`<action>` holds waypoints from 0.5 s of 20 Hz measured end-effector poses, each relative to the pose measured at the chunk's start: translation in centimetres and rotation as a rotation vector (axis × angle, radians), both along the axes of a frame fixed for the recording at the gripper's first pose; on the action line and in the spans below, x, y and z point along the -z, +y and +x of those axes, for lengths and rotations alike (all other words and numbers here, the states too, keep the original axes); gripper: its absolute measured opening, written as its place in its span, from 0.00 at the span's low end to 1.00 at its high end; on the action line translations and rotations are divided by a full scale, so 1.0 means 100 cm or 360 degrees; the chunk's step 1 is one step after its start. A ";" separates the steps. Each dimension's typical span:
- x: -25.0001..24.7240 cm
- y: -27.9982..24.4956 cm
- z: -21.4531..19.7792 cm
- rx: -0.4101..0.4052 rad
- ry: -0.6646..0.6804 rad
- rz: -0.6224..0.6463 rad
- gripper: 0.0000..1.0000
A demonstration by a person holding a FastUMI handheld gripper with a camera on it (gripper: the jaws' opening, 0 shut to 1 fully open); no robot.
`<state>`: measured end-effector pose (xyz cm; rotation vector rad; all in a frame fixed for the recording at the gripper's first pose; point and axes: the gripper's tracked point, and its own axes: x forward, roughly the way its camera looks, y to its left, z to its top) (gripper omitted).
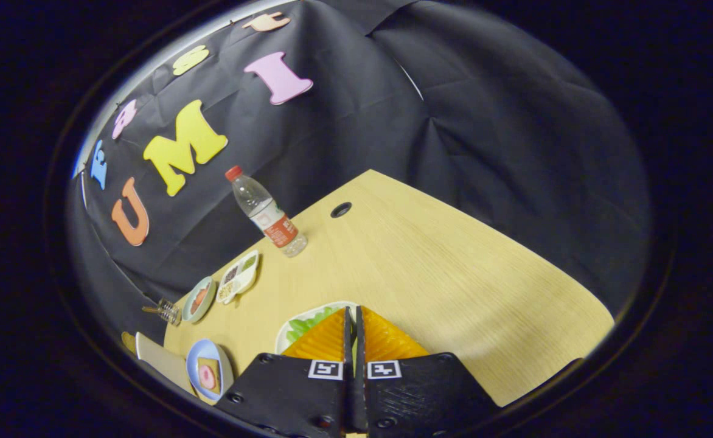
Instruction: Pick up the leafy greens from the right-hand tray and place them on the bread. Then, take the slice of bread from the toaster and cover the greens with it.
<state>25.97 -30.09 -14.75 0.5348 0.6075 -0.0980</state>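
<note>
The leafy greens [305,325] lie in a white tray [283,338] on the wooden table, directly under my fingers and showing to their left. My gripper [353,311] is shut, with a hairline slit between the fingers; the tips hover over the tray's far rim, and nothing sticks out from between them. Left of the fingers, near the table's edge, a blue plate [196,365] carries a slice of bread [208,375] with a pink round on top. A pale boxy thing [160,359] stands beside that plate; I cannot tell whether it is the toaster.
A water bottle [267,213] with a red cap stands far ahead to the left. A divided snack tray [239,277], a small green plate [199,299] and a glass item [165,311] line the table's left edge. A cable hole [340,210] sits near the far corner.
</note>
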 end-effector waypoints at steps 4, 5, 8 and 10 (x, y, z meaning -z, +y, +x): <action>-0.041 0.026 -0.006 -0.0046 -0.0118 -0.0041 0.00; -0.049 0.034 -0.007 -0.0053 -0.0144 -0.0045 0.00; -0.072 0.057 -0.011 -0.0084 -0.0203 -0.0045 0.00; -0.084 0.071 -0.012 -0.0102 -0.0236 -0.0049 0.00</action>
